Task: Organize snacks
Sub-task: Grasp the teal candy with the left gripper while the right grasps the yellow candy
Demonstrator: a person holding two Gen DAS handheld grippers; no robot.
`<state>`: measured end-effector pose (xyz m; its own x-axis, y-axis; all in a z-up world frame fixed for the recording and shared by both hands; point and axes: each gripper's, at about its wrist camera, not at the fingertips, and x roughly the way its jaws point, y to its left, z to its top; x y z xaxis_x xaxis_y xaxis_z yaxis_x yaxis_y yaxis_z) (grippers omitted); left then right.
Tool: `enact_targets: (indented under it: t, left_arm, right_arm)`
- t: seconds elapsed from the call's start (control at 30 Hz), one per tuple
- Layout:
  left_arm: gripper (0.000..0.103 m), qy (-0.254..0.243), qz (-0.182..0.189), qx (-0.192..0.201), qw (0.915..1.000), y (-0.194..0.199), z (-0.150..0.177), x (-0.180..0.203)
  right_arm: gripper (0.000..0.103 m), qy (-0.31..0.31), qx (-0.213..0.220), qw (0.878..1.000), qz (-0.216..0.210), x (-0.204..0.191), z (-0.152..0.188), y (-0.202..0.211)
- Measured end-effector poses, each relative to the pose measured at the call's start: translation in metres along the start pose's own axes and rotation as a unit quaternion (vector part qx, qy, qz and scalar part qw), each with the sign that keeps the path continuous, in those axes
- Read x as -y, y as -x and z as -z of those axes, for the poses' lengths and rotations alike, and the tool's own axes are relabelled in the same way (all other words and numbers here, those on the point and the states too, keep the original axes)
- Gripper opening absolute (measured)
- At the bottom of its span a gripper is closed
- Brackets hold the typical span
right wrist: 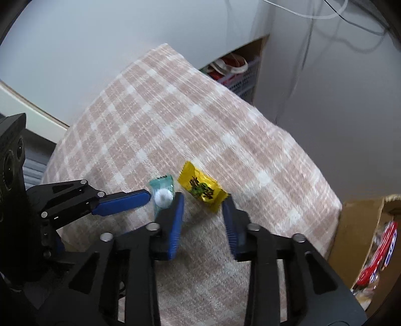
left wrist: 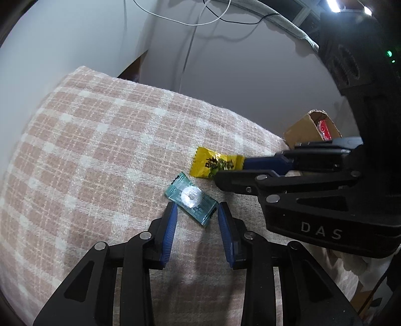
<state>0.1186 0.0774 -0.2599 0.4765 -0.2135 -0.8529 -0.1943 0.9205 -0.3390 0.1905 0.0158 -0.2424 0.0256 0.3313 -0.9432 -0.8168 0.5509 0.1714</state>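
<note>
Both grippers' fingers spread: left (left wrist: 196, 209) around teal candy (left wrist: 191, 196), right (right wrist: 204, 203) around yellow candy (right wrist: 201, 190).

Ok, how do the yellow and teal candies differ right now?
The yellow candy has an opaque wrapper with dark printed characters; the teal candy is translucent, showing a white round sweet. Yellow sits at the right claw, teal at the left claw. Both lie flat on the checked cloth, ungrasped.

Light was soft and even, with a bright lamp (left wrist: 334, 5) blown out at the left view's top right. Glare whitened the teal candy (left wrist: 191, 198). Fisheye bending darkened the corners; the right view was motion-blurred.
</note>
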Motion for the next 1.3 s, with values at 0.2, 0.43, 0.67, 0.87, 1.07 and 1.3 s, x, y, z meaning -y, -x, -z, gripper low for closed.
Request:
enact_targets:
  t: [0.2,0.43,0.67,0.87,1.07,1.3]
  left_arm:
    - [0.032,0.003,-0.004,0.002,1.0,0.004,0.001,-0.004]
    - [0.032,0.01,-0.002,0.002,0.9999,-0.003,0.0,-0.008]
    - [0.031,0.01,-0.005,0.003,0.9999,-0.004,0.002,-0.009]
    - [0.032,0.01,-0.009,0.004,0.9999,0.0,0.009,-0.012]
    - [0.032,0.019,-0.012,-0.003,0.9998,0.003,0.009,-0.008]
    - [0.038,-0.007,-0.034,-0.003,0.9994,-0.005,-0.001,0.009]
  right_arm:
    - [0.038,0.026,-0.008,0.999,0.03,-0.006,-0.005,-0.008]
    - [0.064,0.068,0.016,0.997,0.031,-0.014,-0.014,0.001]
    - [0.055,0.059,-0.007,0.998,0.031,-0.015,-0.02,-0.016]
    - [0.036,0.034,-0.01,0.999,0.035,0.001,-0.023,-0.017]
    - [0.02,-0.043,0.001,0.999,0.025,0.03,-0.011,-0.011]
    - [0.019,-0.066,0.009,0.998,-0.012,0.048,0.003,-0.011]
